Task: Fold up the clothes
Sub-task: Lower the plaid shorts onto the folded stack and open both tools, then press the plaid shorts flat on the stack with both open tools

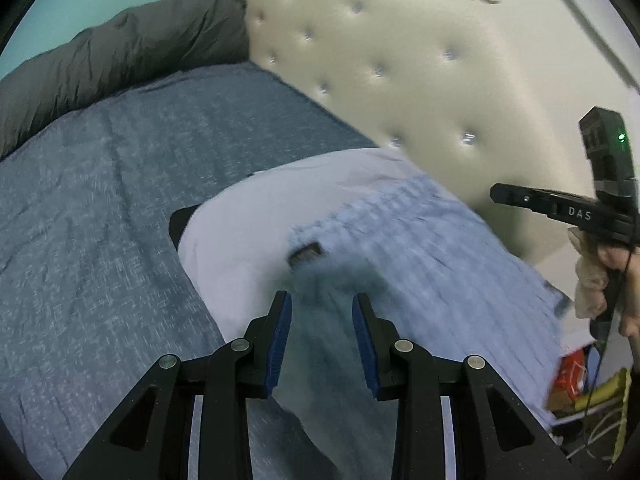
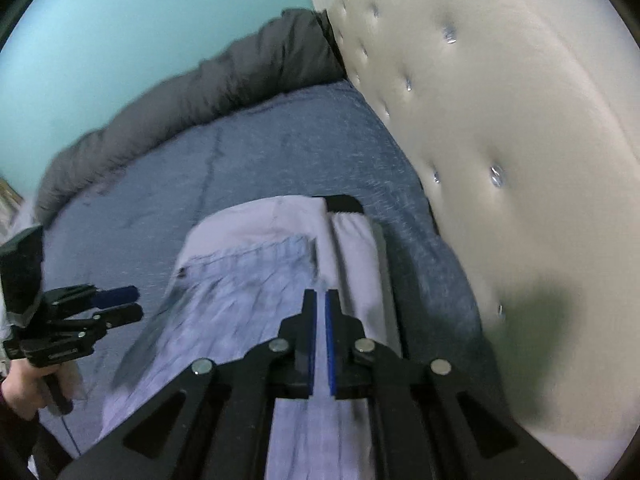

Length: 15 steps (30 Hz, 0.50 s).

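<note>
A light blue ribbed garment (image 1: 420, 248) (image 2: 248, 288) lies on a white garment (image 1: 240, 232) (image 2: 248, 220) on the bed, with a black edge (image 2: 340, 204) showing beneath them. My left gripper (image 1: 322, 300) (image 2: 132, 302) hovers over the blue garment. Its blue pads (image 1: 280, 340) stand apart, and nothing is pinched between them. My right gripper (image 2: 321, 296) (image 1: 496, 196) is above the garment's right side near the headboard. It is shut, with no cloth hanging from its tip. The picture is blurred by motion.
The blue bed cover (image 1: 100, 200) stretches left and far. A grey duvet (image 1: 120, 48) is bunched along the far edge by the teal wall. The cream tufted headboard (image 1: 400, 60) (image 2: 500, 160) stands close on the right. Clutter (image 1: 576, 376) lies beside the bed. A hand (image 1: 624, 272) holds the right gripper's handle.
</note>
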{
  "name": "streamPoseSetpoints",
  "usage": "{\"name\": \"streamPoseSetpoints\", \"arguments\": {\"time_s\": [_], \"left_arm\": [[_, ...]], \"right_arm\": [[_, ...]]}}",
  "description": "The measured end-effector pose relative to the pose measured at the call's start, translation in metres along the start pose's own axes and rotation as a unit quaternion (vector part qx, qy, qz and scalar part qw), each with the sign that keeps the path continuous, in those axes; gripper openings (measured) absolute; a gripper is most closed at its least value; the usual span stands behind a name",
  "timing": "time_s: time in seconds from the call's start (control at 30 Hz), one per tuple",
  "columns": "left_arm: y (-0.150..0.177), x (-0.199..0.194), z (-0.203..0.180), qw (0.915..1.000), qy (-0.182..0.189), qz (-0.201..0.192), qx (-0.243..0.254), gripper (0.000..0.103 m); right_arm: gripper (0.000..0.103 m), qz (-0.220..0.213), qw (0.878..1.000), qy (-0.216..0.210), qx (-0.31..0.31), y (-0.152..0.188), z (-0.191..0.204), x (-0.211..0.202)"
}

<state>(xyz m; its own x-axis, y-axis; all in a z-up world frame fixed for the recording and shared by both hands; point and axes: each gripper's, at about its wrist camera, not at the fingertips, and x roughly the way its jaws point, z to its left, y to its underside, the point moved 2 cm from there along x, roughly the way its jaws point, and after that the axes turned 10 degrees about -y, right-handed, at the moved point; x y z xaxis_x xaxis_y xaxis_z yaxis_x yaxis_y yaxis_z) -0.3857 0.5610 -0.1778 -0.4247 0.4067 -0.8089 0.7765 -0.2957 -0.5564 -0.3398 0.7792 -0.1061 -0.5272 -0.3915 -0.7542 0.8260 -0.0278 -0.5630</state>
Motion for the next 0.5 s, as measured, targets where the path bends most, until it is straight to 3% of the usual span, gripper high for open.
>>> {"name": "streamPoseSetpoints", "arguments": {"time_s": [0.3, 0.5], "left_arm": [[0.045, -0.049, -0.040, 0.9982, 0.045, 0.000, 0.040, 0.035], [0.081, -0.058, -0.067, 0.9952, 0.035, 0.016, 0.090, 0.034]], "right_arm": [[0.003, -0.007, 1.000, -0.016, -0.004, 0.066, 0.018, -0.030], [0.003, -0.008, 1.000, 0.000, 0.019, 0.095, 0.005, -0.035]]}}
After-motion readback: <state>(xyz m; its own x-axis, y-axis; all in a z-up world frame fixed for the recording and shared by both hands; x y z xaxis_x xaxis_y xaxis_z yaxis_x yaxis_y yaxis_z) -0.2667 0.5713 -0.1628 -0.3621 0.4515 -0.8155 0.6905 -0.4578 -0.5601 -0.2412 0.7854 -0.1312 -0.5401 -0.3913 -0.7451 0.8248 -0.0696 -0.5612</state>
